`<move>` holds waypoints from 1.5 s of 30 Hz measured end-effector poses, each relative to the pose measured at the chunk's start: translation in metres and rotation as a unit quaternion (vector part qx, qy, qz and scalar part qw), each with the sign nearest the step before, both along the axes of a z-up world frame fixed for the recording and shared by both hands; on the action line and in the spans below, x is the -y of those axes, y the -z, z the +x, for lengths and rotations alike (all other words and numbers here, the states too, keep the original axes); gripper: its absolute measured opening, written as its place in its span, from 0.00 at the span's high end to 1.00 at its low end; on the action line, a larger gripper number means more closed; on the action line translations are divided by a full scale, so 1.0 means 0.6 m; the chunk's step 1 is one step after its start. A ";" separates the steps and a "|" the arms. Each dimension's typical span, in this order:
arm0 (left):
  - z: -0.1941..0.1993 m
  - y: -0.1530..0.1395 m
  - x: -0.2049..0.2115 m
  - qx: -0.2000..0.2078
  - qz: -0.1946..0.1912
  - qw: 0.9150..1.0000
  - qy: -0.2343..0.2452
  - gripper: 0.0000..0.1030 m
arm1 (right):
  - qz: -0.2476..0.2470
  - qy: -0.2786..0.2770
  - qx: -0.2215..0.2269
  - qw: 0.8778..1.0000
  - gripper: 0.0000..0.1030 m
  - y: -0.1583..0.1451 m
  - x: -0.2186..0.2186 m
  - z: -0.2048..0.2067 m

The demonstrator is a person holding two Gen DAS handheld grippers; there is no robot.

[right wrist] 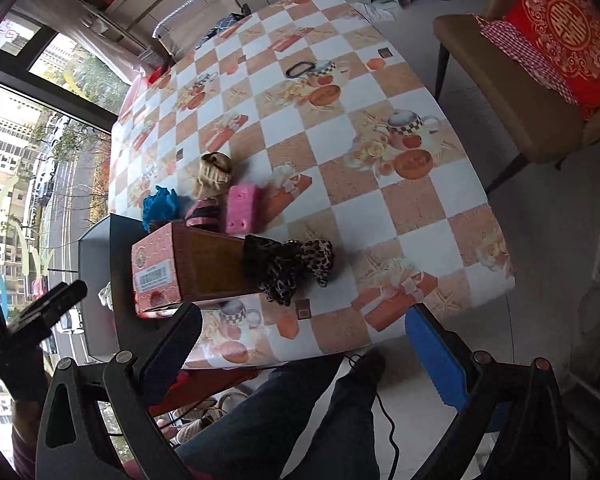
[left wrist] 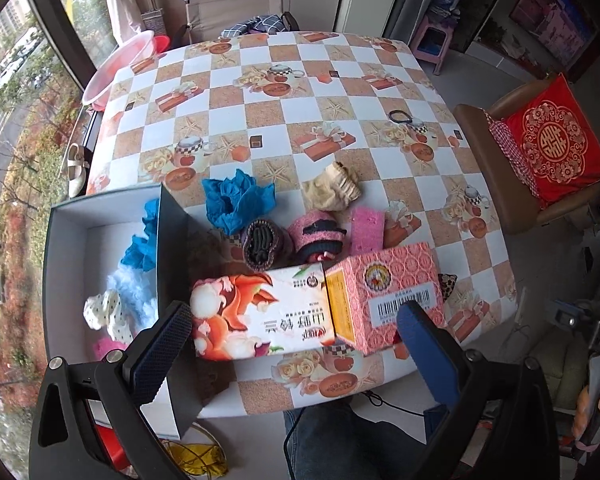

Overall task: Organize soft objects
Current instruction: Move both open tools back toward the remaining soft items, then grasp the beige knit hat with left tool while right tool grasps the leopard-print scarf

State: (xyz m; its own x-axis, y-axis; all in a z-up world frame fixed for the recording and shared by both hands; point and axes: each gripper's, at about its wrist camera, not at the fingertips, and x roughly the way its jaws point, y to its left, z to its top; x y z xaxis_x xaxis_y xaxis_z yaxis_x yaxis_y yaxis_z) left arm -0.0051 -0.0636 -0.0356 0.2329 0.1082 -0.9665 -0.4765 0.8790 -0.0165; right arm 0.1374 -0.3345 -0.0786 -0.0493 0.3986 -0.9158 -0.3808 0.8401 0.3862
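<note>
Checkered oilcloth printed with teapots, starfish and gift boxes covers the table point(left wrist: 332, 92), which stands by a tall window with a brown chair and red cushion point(left wrist: 556, 144) off to the right. At the table's near left corner sits an open grey-walled box point(left wrist: 66, 264), and inside it lie a blue crumpled cloth point(left wrist: 142, 248), a pale blue fluffy piece and a white dotted one point(left wrist: 108, 314). Just right of the box wall, on the oilcloth, are another blue cloth point(left wrist: 236, 200), a beige bundle point(left wrist: 332, 188), two rolled striped pieces touching each other point(left wrist: 292, 236) and a pink sponge point(left wrist: 366, 226). Nearer the edge lies a long carton point(left wrist: 312, 304), white with an orange print on one half and pink on the other. The left gripper point(left wrist: 292, 320) hovers over it with its jaws spread wide, holding nothing. In the right wrist view the right gripper point(right wrist: 300, 320) is likewise wide open and empty above the table edge, and a leopard-print fabric point(right wrist: 288, 264) rests against the carton's side; it may be a scarf, though the folds make that hard to tell.
</note>
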 end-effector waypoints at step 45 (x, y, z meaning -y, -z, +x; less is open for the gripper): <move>0.321 0.336 -0.102 -0.153 -0.029 0.986 0.060 0.00 | -0.144 -0.041 -0.041 0.988 0.01 0.266 -0.100 0.135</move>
State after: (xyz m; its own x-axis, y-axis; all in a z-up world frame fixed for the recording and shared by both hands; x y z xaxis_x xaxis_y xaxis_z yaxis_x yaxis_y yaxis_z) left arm 0.1877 -0.0026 -0.2372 -0.0626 0.0405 -0.9972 -0.3597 0.9311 0.0604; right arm 0.2183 -0.2747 -0.2385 -0.1494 0.1128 -0.9823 -0.4289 0.8878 0.1672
